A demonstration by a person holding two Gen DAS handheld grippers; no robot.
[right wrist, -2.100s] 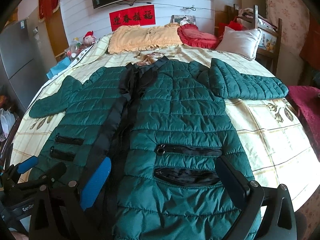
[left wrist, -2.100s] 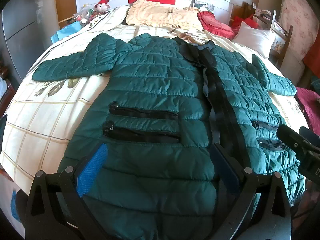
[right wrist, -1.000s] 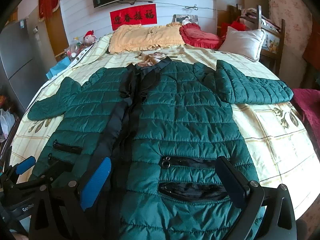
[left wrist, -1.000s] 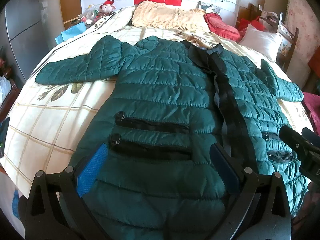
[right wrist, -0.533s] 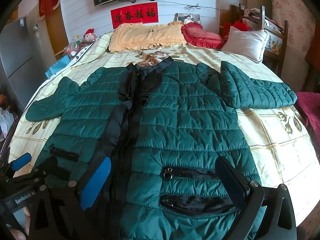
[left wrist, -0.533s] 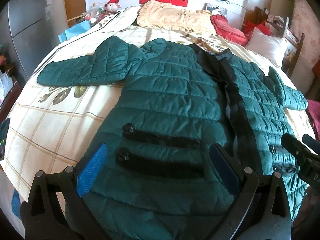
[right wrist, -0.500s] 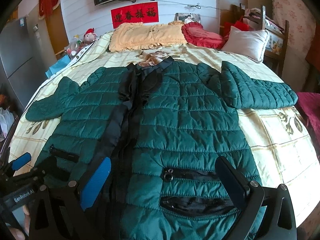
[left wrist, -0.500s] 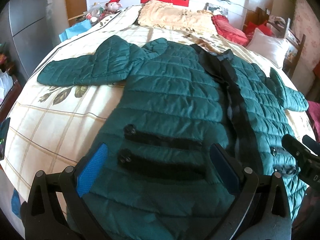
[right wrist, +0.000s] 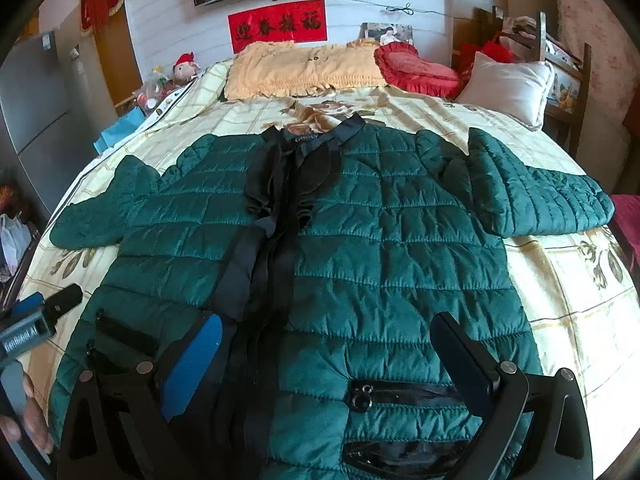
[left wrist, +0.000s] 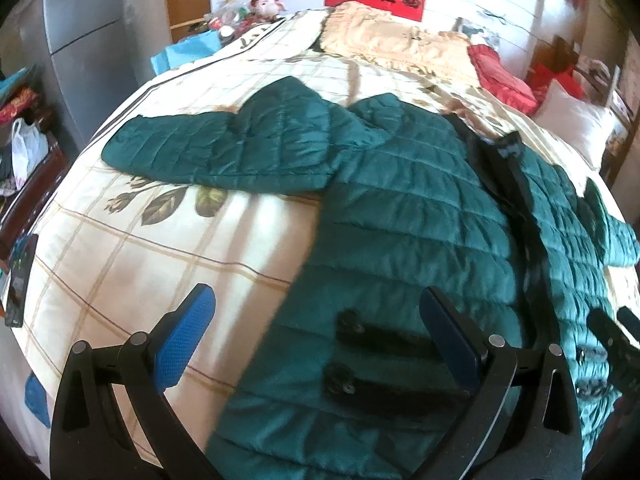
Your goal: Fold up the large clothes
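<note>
While the green quilted jacket lies spread face up across the bed, collar toward the pillows and both sleeves stretched out sideways, neither tool touches it. Its black front placket runs down the middle, with zipped pockets near the hem. The left gripper hangs above the jacket's left edge with its jaws wide apart and nothing between them; compared with half a second ago it has swung toward the left, so one blue pad now sits over bare checked bedspread rather than over quilting, and the left sleeve fills more of that view. The right gripper hovers over the lower front, jaws likewise spread and empty, framing much the same as before. At the headboard lie a yellow pillow, a red cushion and a white pillow.
</note>
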